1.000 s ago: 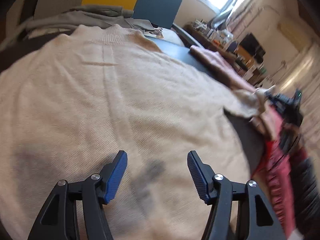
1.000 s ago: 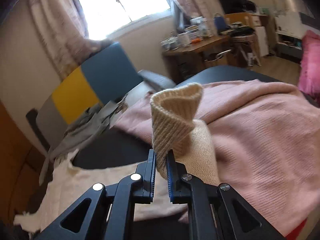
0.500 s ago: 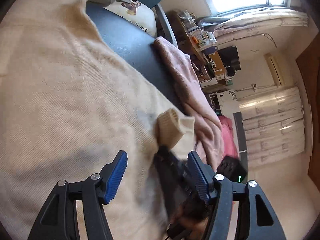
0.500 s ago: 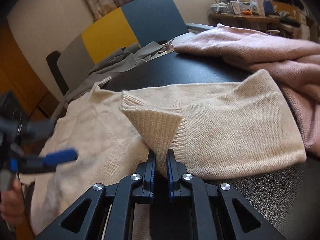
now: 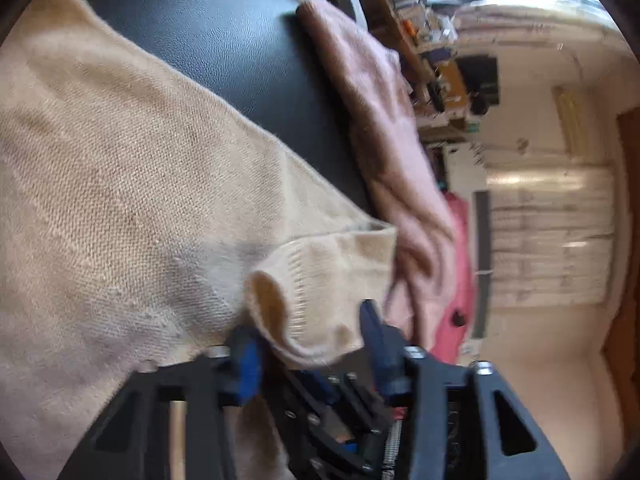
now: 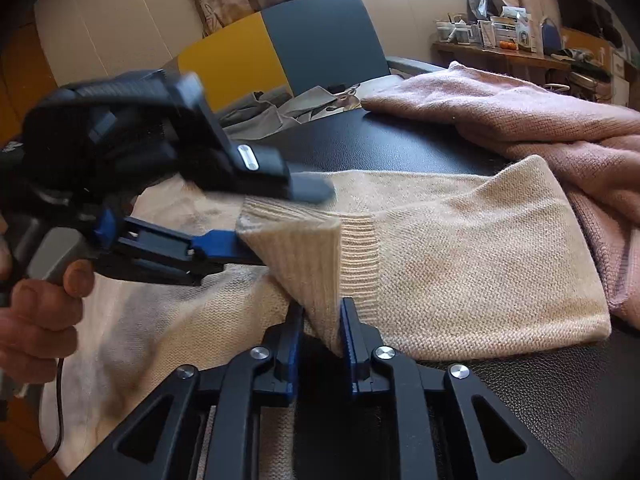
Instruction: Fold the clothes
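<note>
A cream knit sweater (image 5: 120, 180) lies spread on the black table (image 5: 240, 40), one sleeve (image 6: 460, 272) folded back across it. My right gripper (image 6: 320, 320) is shut on the ribbed cuff (image 6: 304, 256), which stands up as a folded peak between its blue pads. My left gripper (image 5: 310, 346) is open, its fingers on either side of the same cuff (image 5: 304, 280). In the right wrist view the left gripper (image 6: 284, 222) comes in from the left, blurred, one finger above the cuff and one below, held by a person's hand (image 6: 40, 312).
A pink sweater (image 6: 540, 132) is heaped on the table's far right, touching the cream sleeve. Grey clothes (image 6: 260, 112) and a yellow-and-blue chair (image 6: 320, 40) are at the back. A cluttered desk (image 6: 500, 40) stands by the window. Bare black tabletop (image 6: 400, 148) shows between the garments.
The right gripper carried the cuff down from above the pink sweater onto the cream sweater's body. The left gripper swung over and now straddles that cuff.
</note>
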Demonstrator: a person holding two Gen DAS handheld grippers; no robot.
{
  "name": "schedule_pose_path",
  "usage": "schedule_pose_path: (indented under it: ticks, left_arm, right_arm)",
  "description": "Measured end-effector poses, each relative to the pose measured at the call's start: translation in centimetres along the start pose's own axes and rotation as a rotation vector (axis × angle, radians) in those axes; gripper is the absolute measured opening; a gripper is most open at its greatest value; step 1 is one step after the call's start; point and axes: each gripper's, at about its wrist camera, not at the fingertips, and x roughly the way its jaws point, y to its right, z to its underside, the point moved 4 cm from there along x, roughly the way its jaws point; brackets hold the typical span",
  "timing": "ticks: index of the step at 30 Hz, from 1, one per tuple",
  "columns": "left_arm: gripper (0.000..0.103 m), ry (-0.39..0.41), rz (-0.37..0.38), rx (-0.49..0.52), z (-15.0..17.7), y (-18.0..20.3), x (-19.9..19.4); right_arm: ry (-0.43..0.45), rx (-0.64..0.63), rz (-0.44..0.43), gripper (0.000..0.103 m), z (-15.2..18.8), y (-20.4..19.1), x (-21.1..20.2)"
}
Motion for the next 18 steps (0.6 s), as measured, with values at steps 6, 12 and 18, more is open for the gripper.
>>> schedule_pose_path:
  ticks: [6,12,18]
  left_arm:
    - [0.004,0.077,-0.059,0.094,-0.5,1.8,-0.9]
    - [0.004,0.244,0.047,0.143,-3.1,5.4,-8.4]
    - [0.004,0.361,0.055,0.197,-3.9,6.3,-16.4]
  right_arm:
    - [0.091,0.008,0.019,0.086,-0.1,0.0,-3.8]
    - [0.079,0.284,-0.329,0.099,1.0,1.1,-6.4]
    - [0.065,0.730,-0.681,0.103,2.1,3.7,-4.3]
